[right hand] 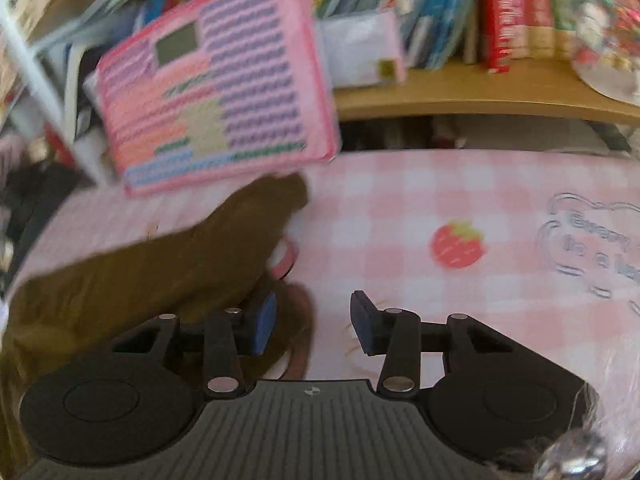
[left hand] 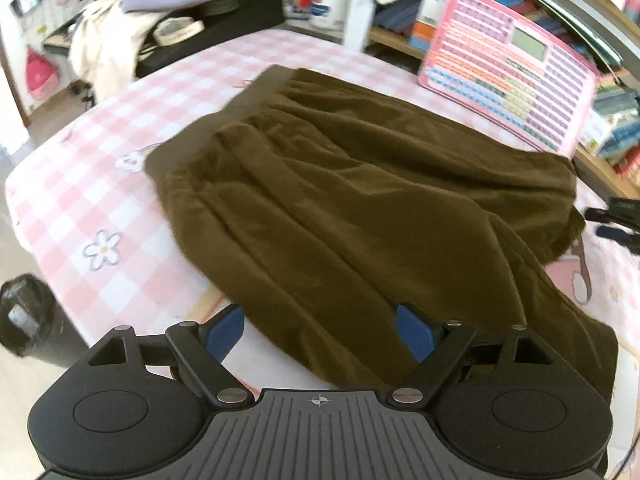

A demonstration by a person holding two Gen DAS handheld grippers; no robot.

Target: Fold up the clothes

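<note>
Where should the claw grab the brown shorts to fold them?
Probably the near hem of the brown shorts, where the cloth lies between the left claw pads. That edge is thin and flat on the checked tablecloth, so come in low from the near side. The thick waistband lies far across.

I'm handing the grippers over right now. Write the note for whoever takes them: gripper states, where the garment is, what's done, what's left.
Left gripper: open wide, empty, over the near edge of the olive-brown trousers.
Right gripper: open, holding nothing; the trousers' edge lies just left of its pads.
Trousers: on the pink checked tablecloth, waistband away from the left gripper, apparently folded over once.
Done: seemingly a first fold.
Left: regrip, finish folding and smooth out the wrinkles.
</note>
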